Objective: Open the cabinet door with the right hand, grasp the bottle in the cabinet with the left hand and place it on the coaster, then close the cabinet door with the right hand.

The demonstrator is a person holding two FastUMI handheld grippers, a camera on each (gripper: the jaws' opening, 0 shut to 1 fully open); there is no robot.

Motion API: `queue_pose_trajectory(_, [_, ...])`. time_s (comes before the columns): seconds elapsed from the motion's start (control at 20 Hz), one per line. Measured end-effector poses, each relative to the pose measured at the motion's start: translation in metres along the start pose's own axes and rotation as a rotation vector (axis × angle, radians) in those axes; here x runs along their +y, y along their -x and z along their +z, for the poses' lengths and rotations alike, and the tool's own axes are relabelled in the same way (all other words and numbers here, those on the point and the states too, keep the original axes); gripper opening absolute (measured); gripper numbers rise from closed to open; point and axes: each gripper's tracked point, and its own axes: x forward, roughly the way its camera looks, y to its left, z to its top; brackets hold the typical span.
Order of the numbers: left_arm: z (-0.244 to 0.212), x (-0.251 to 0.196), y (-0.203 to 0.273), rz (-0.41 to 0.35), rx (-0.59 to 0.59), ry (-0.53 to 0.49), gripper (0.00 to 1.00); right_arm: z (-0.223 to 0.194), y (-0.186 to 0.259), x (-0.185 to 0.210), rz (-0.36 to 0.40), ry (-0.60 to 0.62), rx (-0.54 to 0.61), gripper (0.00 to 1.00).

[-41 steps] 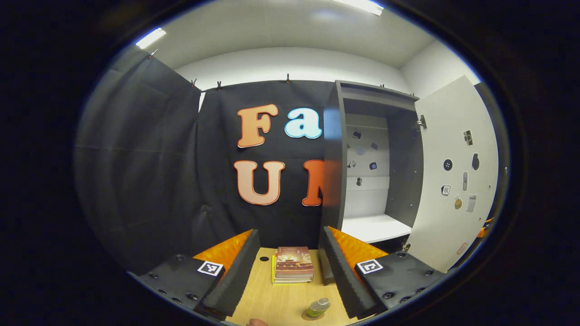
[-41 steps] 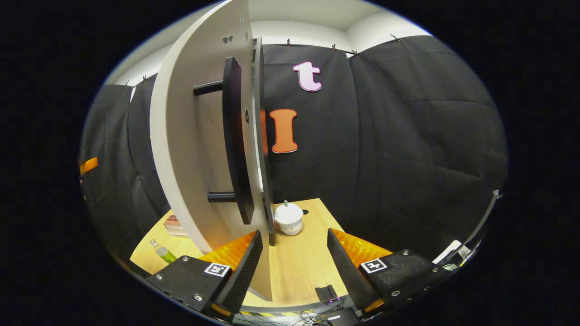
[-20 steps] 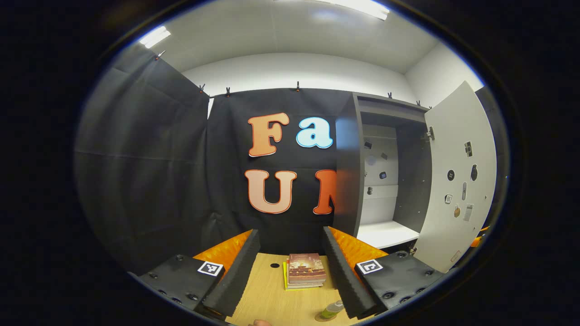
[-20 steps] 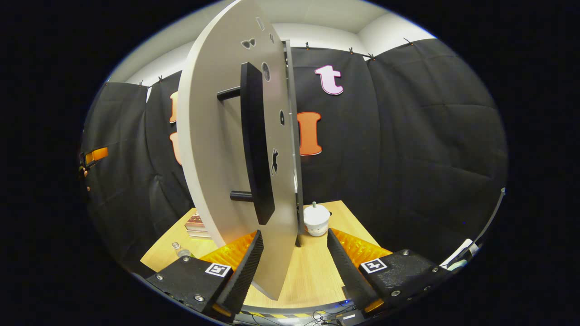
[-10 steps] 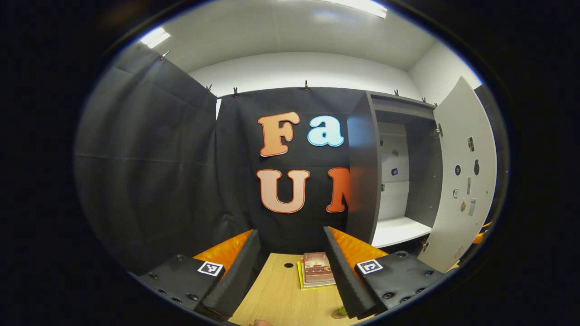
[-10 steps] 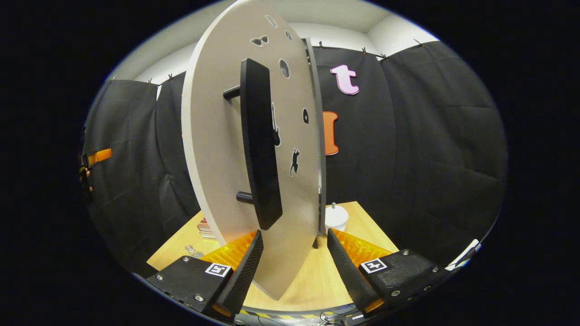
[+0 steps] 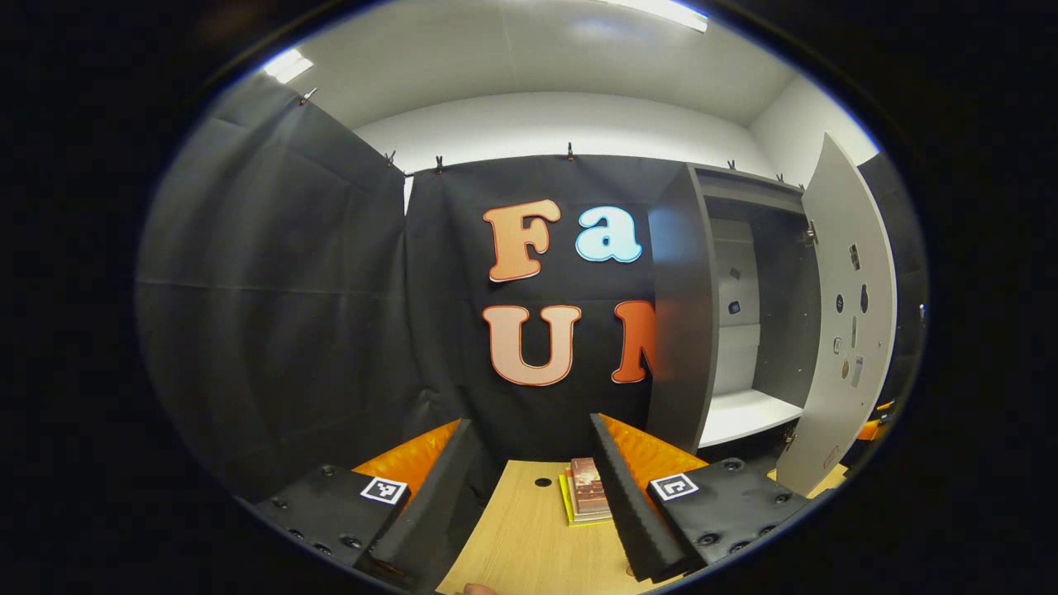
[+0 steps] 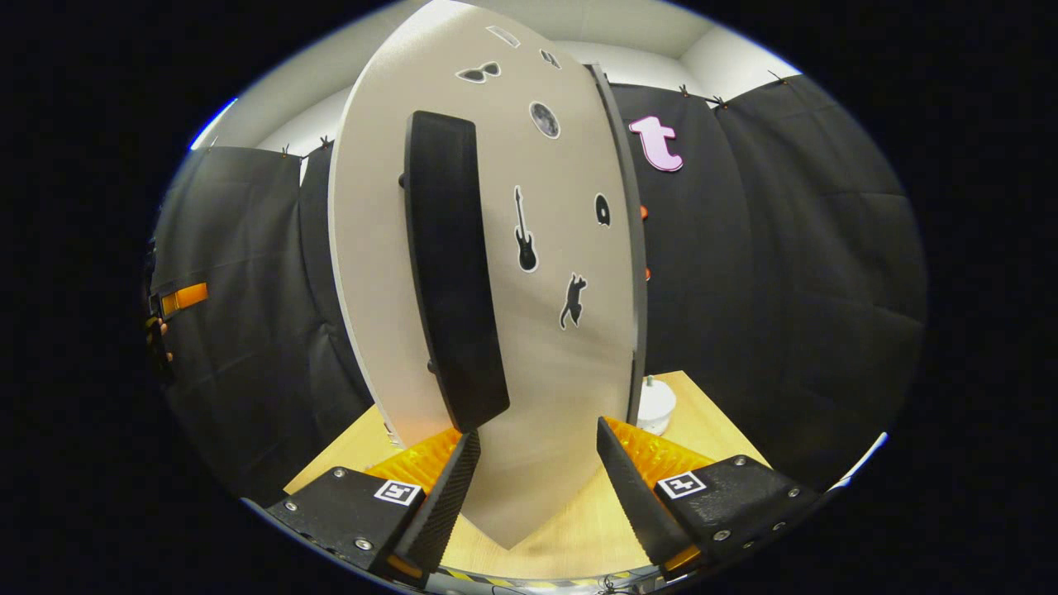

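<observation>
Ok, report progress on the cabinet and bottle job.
Done, apparently: the cabinet shelf is bare and the left gripper is open and empty, so the bottle seems taken out. In hand: the right gripper, open, faces the door near its handle. Left: the door stands ajar, so it needs pushing shut.

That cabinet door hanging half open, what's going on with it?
A person holds a gripper in each hand. The right gripper is open, right in front of the pale cabinet door, near its dark handle, seemingly to swing it shut. The cabinet shelf looks bare. The left gripper hangs open over the table, near a stack of books.
</observation>
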Motion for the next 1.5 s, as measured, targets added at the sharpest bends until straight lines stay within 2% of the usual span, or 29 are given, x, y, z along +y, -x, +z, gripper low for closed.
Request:
queue_pose_trajectory(0.2, [-0.002,0.017,-0.004,0.014,0.0,0.004,0.91,0.004,-0.013,0.014,0.057,-0.018,-0.017,0.89])
queue_pose_trajectory(0.25, [-0.002,0.021,-0.005,0.014,0.0,0.004,0.92,0.004,-0.017,0.016,0.065,-0.017,-0.017,0.97])
queue_pose_trajectory(0.3, [-0.001,0.025,-0.006,0.017,-0.001,0.003,0.92,0.004,-0.019,0.017,0.068,-0.013,-0.019,0.9])
queue_pose_trajectory(0.35, [-0.001,0.029,-0.007,0.019,-0.001,0.002,0.92,0.006,-0.02,0.019,0.076,-0.009,-0.021,0.98])
queue_pose_trajectory(0.5, [-0.001,0.043,-0.009,0.032,-0.004,-0.005,0.92,0.007,-0.024,0.025,0.095,0.0,-0.026,0.98])
queue_pose_trajectory(0.55, [-0.002,0.049,-0.011,0.038,-0.004,-0.007,0.92,0.007,-0.027,0.028,0.1,0.004,-0.028,0.9])
queue_pose_trajectory(0.65, [-0.004,0.055,-0.011,0.048,0.0,-0.011,0.92,0.008,-0.032,0.033,0.106,0.013,-0.028,0.9])
queue_pose_trajectory(0.85, [-0.009,0.06,-0.022,0.061,0.01,-0.018,0.92,0.008,-0.042,0.032,0.078,0.031,-0.029,0.9])
queue_pose_trajectory(0.9, [-0.01,0.064,-0.023,0.063,0.011,-0.02,0.92,0.006,-0.043,0.034,0.082,0.028,-0.024,0.98])
queue_pose_trajectory(0.95, [-0.01,0.069,-0.023,0.064,0.014,-0.022,0.92,0.007,-0.044,0.034,0.082,0.028,-0.029,0.9])
queue_pose_trajectory(1.5, [-0.018,0.078,-0.034,0.057,0.026,-0.025,0.92,0.008,-0.053,0.037,0.036,0.023,-0.029,0.9])
